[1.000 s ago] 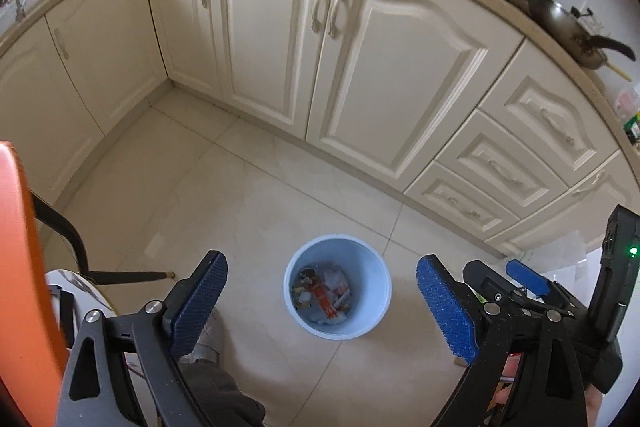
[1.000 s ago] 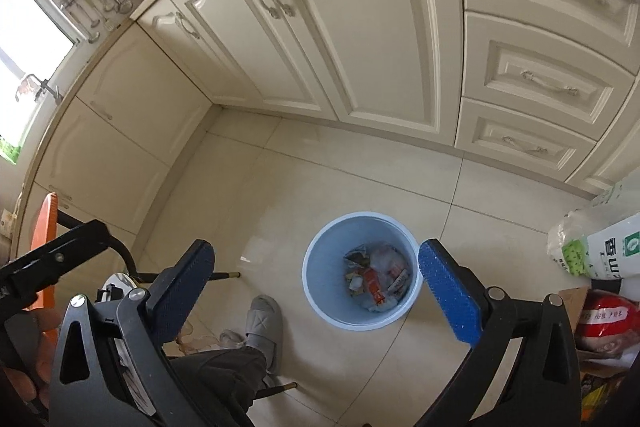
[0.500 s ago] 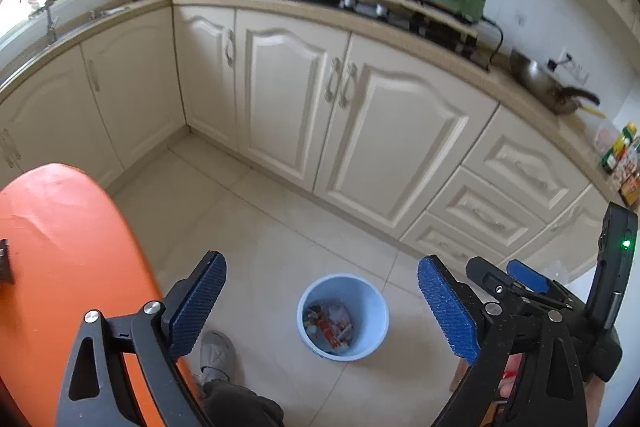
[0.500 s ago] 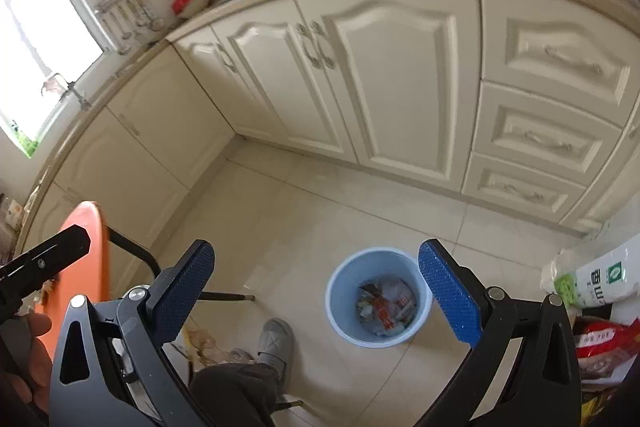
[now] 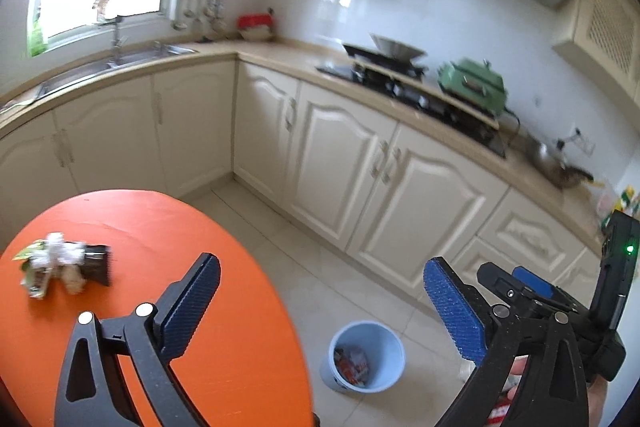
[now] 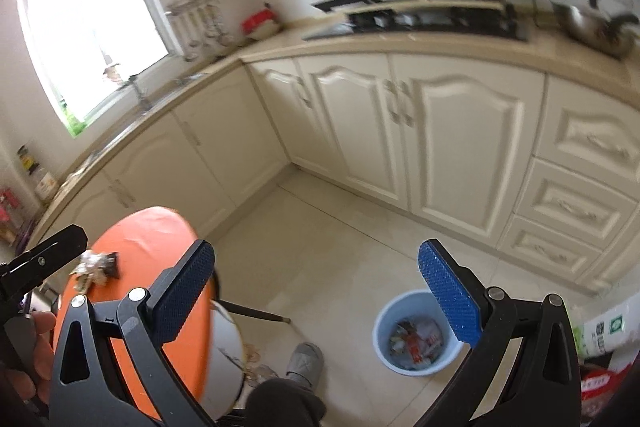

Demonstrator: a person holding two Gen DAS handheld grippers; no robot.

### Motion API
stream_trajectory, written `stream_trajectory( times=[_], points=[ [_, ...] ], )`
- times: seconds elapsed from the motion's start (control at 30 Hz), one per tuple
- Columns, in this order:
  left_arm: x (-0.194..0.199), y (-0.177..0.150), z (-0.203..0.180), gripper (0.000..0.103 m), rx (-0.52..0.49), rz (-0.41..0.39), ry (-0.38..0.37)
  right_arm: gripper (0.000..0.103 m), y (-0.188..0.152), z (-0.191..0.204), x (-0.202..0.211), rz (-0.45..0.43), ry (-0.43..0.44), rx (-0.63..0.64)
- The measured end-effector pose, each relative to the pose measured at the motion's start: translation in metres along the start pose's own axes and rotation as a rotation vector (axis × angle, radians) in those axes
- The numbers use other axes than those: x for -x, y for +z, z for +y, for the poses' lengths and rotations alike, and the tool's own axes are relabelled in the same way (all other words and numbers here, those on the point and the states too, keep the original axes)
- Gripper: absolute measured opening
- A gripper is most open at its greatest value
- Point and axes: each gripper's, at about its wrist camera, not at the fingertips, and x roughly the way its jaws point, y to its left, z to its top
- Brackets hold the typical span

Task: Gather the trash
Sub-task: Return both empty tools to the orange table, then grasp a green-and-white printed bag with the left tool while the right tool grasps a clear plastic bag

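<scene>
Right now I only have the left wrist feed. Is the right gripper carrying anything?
Observer: No. In the right wrist view the right gripper stands open, with nothing between its pads.
Operator: Anything on the floor near the bin that I can't see?
Observer: A foot in a grey slipper is on the tiles to the left of the blue bin, apart from it.
Operator: And on the other side?
Observer: A white bag with green print sits to the right of the bin at the frame edge. I cannot tell whether they touch.
</scene>
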Motion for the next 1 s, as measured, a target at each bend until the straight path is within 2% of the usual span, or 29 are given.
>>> stream_trajectory(
  times=[0.37, 0.67, 1.0],
  points=[
    [0.135, -0.045, 0.056, 0.102, 0.078, -0.144, 0.14, 0.103, 0.001, 0.123, 0.018, -0.044, 0.157, 0.166],
    [0.223, -0.098, 0.089, 0.102, 0.166, -0.207, 0.273, 0.103, -0.011, 0.213, 0.02, -0.042, 0.274, 0.289],
    [0.257, -0.128, 0.102, 0.102, 0.232, -0.197, 0.41, 0.103, -0.038, 0.282, 0.008, -0.008, 0.349, 0.415]
  ],
)
